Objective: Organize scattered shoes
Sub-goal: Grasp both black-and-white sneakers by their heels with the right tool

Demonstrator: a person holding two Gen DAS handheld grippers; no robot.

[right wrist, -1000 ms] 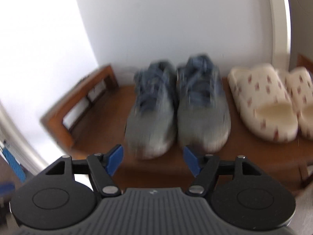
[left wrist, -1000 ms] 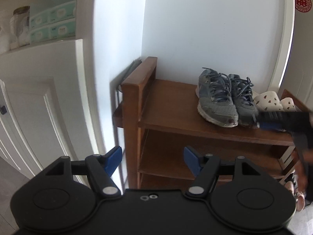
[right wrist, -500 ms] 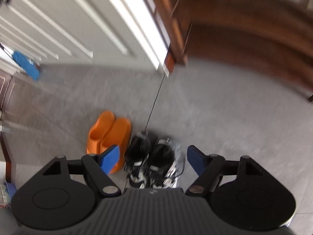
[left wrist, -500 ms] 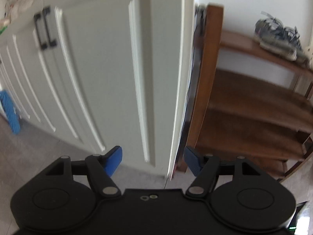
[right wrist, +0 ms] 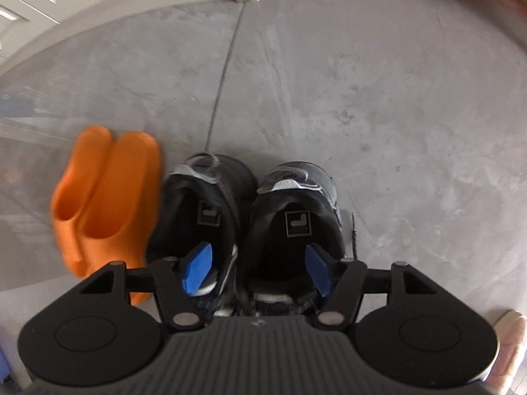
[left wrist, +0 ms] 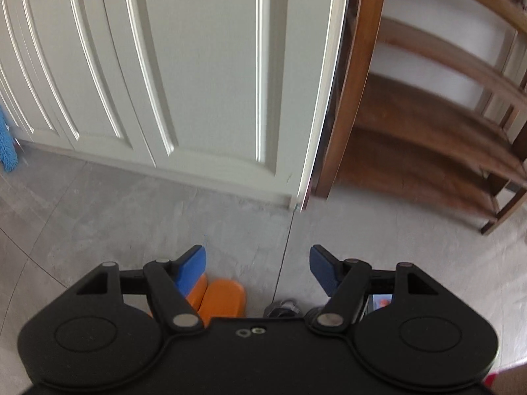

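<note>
A pair of black sneakers (right wrist: 250, 210) stands side by side on the grey floor, heels toward me. A pair of orange slippers (right wrist: 105, 194) lies just left of them. My right gripper (right wrist: 258, 268) is open and empty, hovering above the sneakers' heels, its fingertips over both shoe openings. My left gripper (left wrist: 258, 268) is open and empty above the floor; the orange slippers (left wrist: 220, 296) and the sneakers' toes (left wrist: 283, 307) peek out under it. The wooden shoe rack (left wrist: 418, 138) stands at the right.
A white panelled cabinet door (left wrist: 184, 75) stands left of the rack. A blue mop head (left wrist: 5, 141) shows at the far left edge. A grey tiled floor (right wrist: 362, 98) spreads between the shoes and the rack. A pale shoe (right wrist: 509, 339) shows at the lower right corner.
Both grippers have swung down and away from the rack's top shelf toward the floor. The right one has come closer over the black sneakers. Both stay open.
</note>
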